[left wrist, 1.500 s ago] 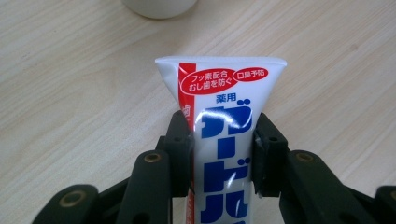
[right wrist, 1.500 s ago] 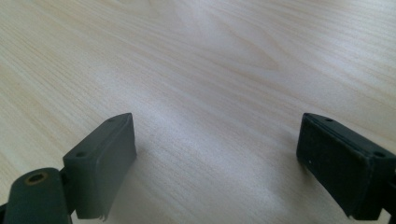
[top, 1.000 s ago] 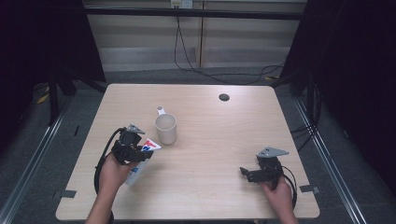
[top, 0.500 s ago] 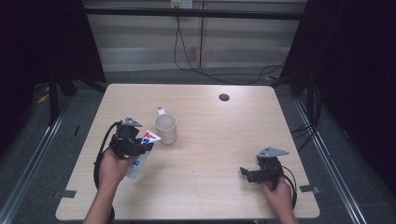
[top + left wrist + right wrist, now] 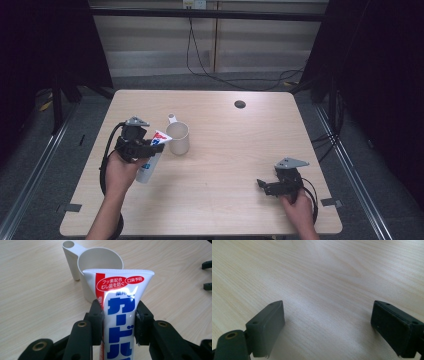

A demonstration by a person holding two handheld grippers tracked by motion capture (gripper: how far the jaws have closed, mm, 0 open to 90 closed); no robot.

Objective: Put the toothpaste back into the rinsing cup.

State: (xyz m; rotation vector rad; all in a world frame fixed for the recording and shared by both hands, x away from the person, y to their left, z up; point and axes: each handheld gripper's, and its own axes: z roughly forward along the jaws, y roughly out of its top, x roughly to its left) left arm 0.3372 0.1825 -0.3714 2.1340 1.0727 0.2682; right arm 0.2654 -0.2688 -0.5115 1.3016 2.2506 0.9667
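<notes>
A white toothpaste tube (image 5: 151, 156) with blue and red print is held off the table by my left gripper (image 5: 145, 146), whose jaws are shut on its sides. In the left gripper view the tube (image 5: 119, 312) stands between the two pads, its flat crimped end pointing at a white cup (image 5: 100, 267) with a side handle. The cup (image 5: 178, 137) stands upright on the wooden table (image 5: 230, 150), just right of the tube. My right gripper (image 5: 264, 186) rests low near the table's front right, open, with bare wood between its jaws (image 5: 327, 325).
A small dark round hole (image 5: 240, 104) sits in the tabletop at the back right. Cables hang down the wall behind the table (image 5: 200, 55). Metal rails run along the floor at both sides.
My left gripper has lifted the toothpaste tube and carried it up and toward the cup. The right gripper has stayed where it was.
</notes>
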